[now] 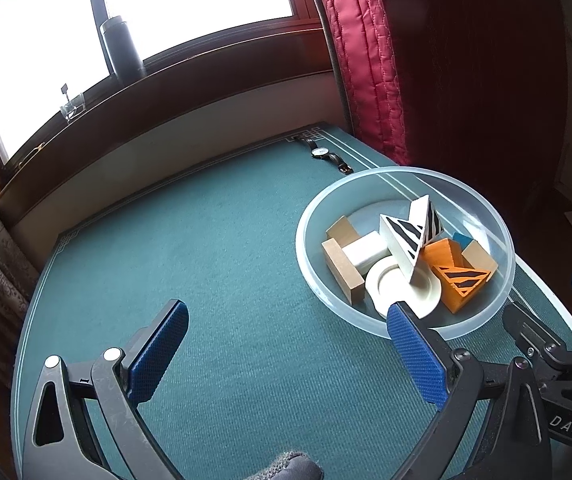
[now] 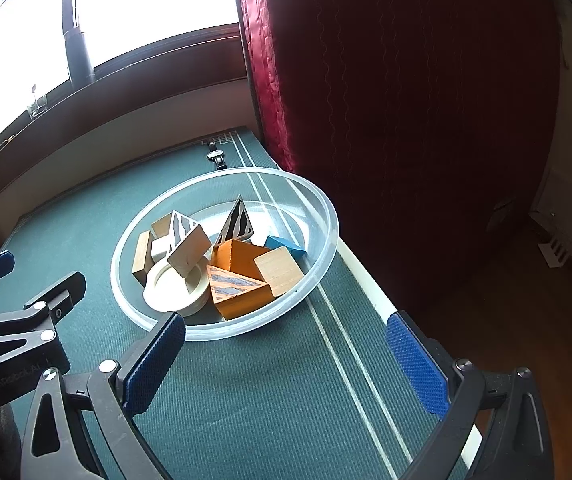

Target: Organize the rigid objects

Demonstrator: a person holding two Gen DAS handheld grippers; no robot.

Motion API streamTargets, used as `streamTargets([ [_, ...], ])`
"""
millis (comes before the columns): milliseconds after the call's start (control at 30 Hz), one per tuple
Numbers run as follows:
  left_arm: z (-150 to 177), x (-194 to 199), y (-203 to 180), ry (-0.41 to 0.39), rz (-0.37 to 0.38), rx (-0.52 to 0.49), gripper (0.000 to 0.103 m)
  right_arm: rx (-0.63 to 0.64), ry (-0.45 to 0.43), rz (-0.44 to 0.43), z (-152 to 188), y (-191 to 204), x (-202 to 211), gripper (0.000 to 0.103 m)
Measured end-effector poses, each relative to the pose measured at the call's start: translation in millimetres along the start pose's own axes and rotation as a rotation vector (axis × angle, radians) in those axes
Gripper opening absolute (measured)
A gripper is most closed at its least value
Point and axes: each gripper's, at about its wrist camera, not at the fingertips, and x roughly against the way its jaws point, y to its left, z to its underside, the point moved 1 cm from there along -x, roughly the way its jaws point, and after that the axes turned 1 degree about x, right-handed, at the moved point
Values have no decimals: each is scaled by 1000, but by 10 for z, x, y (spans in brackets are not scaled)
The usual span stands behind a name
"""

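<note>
Teal felt covers the table (image 1: 213, 248), and both grippers hang over it with nothing in them. The left gripper (image 1: 286, 332) has its blue-padded fingers spread wide, bare cloth between them; its right finger tip overlaps the near rim of the clear bowl (image 1: 486, 208) at about two o'clock in that view. The right gripper (image 2: 286, 344) is spread just as wide, jaws empty, with the bowl sitting at roughly eleven o'clock just beyond its left finger.

Every block in sight is inside that bowl. At its near edge lies a white ring (image 1: 404, 286), flat on the bottom. A white wedge with black stripes (image 1: 402, 242) leans across the ring's top, tilted. Behind it, toward twelve o'clock, a second striped wedge (image 1: 430, 216) stands upright on end. Over at nine o'clock sits a plain wooden block (image 1: 342, 266) with a white block (image 1: 364, 252) touching it, and another wooden block (image 1: 342, 230) behind. At three o'clock, an orange wedge with black stripes (image 1: 458, 280) rests beside a tan cube (image 1: 480, 258), and a blue block (image 1: 462, 239) peeks out behind them.

Beyond the bowl, near the table's far corner, a wristwatch (image 1: 322, 153) lies flat. A red curtain (image 1: 366, 60) hangs at one o'clock, and a dark bottle (image 1: 121, 50) stands on the window sill.
</note>
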Motion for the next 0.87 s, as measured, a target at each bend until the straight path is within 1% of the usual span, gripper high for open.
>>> streamTargets([
  [233, 7, -13, -12, 2, 0, -11, 100, 7, -1, 6, 16, 9, -11, 102],
  [600, 33, -61, -11, 18, 13, -1, 100, 8, 5, 11, 28, 13, -5, 102],
  [867, 55, -79, 19, 25, 8, 0, 100, 12, 13, 6, 52, 25, -21, 102],
])
